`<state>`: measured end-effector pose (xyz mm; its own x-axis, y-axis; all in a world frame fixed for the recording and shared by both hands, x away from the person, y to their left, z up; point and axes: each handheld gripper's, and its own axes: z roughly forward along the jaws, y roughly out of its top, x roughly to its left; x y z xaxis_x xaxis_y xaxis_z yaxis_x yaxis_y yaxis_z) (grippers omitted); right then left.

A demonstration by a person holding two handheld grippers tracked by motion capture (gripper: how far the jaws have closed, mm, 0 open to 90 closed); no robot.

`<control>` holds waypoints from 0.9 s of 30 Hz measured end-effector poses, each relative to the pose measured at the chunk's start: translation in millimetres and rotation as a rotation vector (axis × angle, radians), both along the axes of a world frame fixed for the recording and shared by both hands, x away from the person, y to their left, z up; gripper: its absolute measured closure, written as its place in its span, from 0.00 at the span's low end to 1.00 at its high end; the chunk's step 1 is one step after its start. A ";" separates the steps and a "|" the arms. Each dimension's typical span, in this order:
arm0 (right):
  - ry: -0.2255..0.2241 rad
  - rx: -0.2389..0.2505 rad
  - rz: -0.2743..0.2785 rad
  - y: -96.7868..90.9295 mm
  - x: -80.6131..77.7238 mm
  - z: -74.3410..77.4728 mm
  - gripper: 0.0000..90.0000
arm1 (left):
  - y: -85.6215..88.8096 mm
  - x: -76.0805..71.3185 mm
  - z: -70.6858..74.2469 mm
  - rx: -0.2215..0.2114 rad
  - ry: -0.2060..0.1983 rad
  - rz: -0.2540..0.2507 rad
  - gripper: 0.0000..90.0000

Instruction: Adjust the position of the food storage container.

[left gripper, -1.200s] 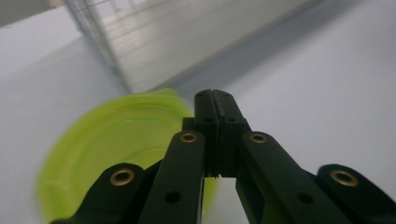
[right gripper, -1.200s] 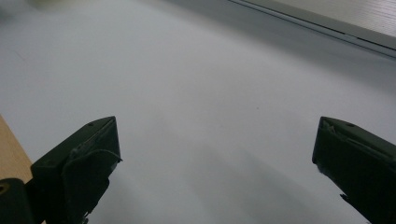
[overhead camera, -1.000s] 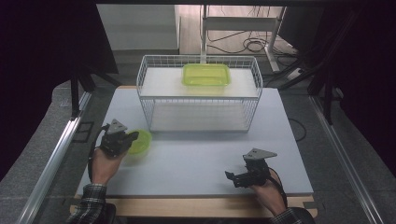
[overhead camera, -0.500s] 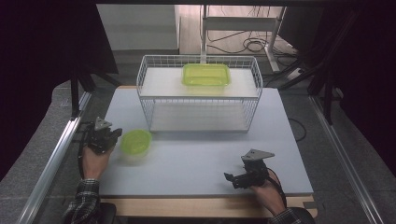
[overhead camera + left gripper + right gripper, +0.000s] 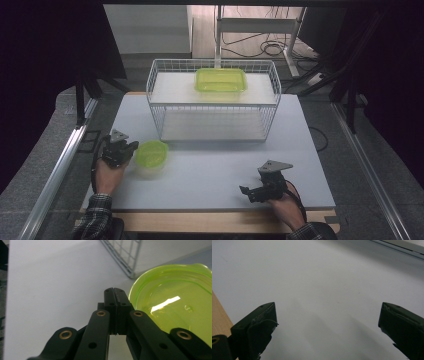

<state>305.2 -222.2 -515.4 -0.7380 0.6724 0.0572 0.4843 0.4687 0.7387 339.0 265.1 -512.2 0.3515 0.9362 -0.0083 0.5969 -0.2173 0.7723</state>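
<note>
The round green bowl [image 5: 151, 155] sits on the white worktop [image 5: 210, 165] just beside the left gripper [image 5: 120, 150], off to the right of its fingers [image 5: 115, 300], which are pressed together on nothing. It is round, so no long axis matters. The left hand is much nearer; the right gripper [image 5: 257, 190] rests well apart, fingers spread wide over bare worktop. The high view adds a wire basket [image 5: 212, 100] carrying a rectangular green container [image 5: 221, 80]; the left gripper view shows the bowl's rim almost touching the fingers.
</note>
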 end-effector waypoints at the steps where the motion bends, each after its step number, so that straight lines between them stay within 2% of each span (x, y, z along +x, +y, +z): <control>1: 0.001 0.000 0.001 0.2 0.1 -0.2 0.03 | -5.9 -2.2 0.5 0.002 0.000 -0.007 1.00; 12: 0.015 -0.018 0.009 2.3 0.0 -2.4 0.03 | -37.7 -7.4 3.7 0.025 0.003 -0.062 1.00; 20: 0.020 -0.023 0.011 2.4 0.6 -3.5 0.03 | -62.5 -14.1 5.4 -0.002 0.018 -0.136 1.00; 22: 0.020 -0.027 0.014 2.8 0.5 -3.9 0.03 | -64.6 -14.7 6.0 0.000 0.020 -0.142 1.00; 25: 0.018 -0.024 0.015 2.6 0.3 -3.7 0.03 | -59.0 -17.1 7.0 -0.005 0.015 -0.121 0.99; 27: 0.020 -0.024 0.013 2.0 0.5 -3.4 0.03 | -52.6 -19.9 4.4 -0.004 0.033 -0.120 0.99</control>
